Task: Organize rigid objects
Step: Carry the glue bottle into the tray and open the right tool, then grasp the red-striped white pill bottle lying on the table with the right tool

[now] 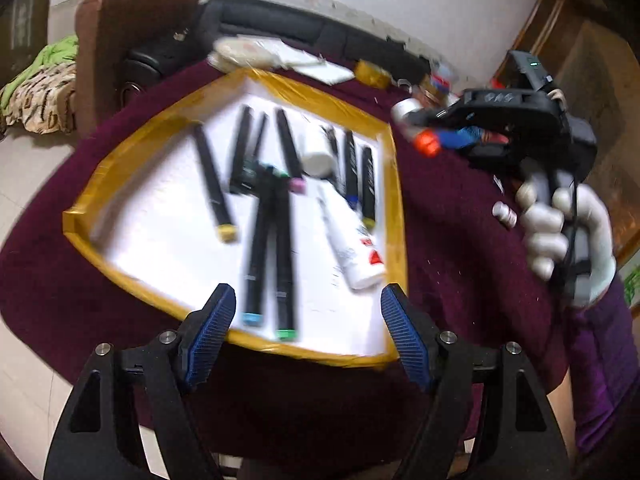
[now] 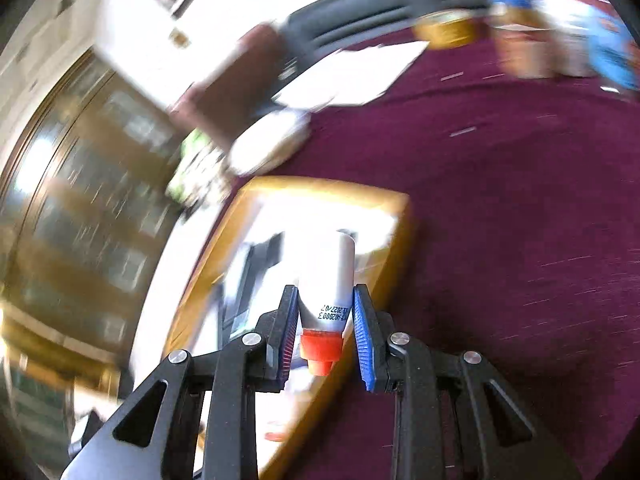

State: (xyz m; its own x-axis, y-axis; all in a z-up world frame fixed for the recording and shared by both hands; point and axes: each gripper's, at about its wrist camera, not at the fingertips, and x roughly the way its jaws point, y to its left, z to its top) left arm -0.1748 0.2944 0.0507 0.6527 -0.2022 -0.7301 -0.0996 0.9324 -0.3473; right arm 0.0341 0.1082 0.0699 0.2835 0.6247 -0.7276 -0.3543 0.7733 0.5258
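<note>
A white tray [image 1: 394, 216] with a yellow taped rim lies on the maroon cloth. In it are several black markers [image 1: 256, 248], a white tube [image 1: 352, 240] and a white bottle [image 1: 318, 158]. My left gripper [image 1: 308, 300] hangs open over the tray's near edge, with nothing between its blue pads [image 1: 212, 332]. My right gripper [image 1: 430, 128], held by a white-gloved hand [image 1: 560, 232], hovers just past the tray's right rim. In the right wrist view that gripper [image 2: 325, 292] is shut on a white tube with an orange cap [image 2: 332, 280], above the tray's rim [image 2: 396, 216].
A roll of yellow tape [image 1: 372, 74] and white papers [image 1: 320, 68] lie behind the tray. A small white bottle [image 1: 505, 214] lies on the cloth [image 1: 448, 240] to the right. Packets and jars [image 2: 560, 32] crowd the back. A brown chair [image 1: 104, 52] stands at the left.
</note>
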